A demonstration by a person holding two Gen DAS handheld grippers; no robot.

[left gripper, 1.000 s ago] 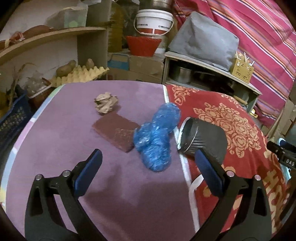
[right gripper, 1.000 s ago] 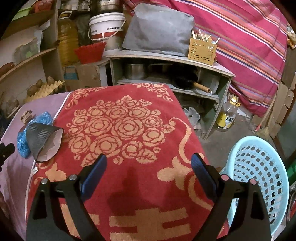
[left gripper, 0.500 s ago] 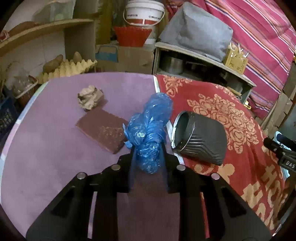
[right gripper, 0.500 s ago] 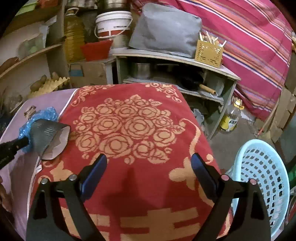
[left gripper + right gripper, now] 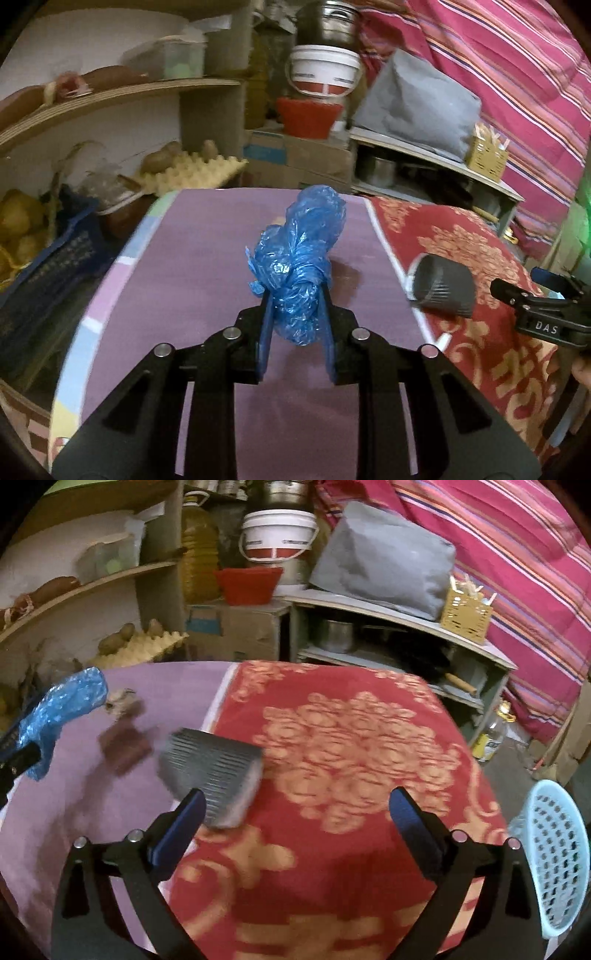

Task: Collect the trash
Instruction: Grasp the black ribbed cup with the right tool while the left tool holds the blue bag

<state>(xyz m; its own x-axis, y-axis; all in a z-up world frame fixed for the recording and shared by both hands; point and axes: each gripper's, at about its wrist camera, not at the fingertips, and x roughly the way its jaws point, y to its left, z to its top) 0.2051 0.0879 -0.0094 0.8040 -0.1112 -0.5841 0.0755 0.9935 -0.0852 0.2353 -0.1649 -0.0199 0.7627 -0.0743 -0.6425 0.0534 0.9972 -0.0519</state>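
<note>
Lifted off the purple desk [image 5: 207, 387] since a second ago, the crumpled blue plastic bag [image 5: 299, 266] now hangs pinched in the closed left gripper [image 5: 295, 314]. Light, soft, slippery; its knotted middle grips best. Right gripper [image 5: 295, 812], just opened wider, is empty beside the ribbed black cup [image 5: 214, 771].

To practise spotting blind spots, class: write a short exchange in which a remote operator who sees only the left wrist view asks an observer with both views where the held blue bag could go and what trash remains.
Operator: The crumpled blue plastic bag fills my view. Any bin?
Observer: Yes, a pale blue perforated plastic basket sits past the right edge of the red patterned cloth.
Operator: Other trash?
Observer: A crumpled brown paper ball lies on the purple cloth.
</note>
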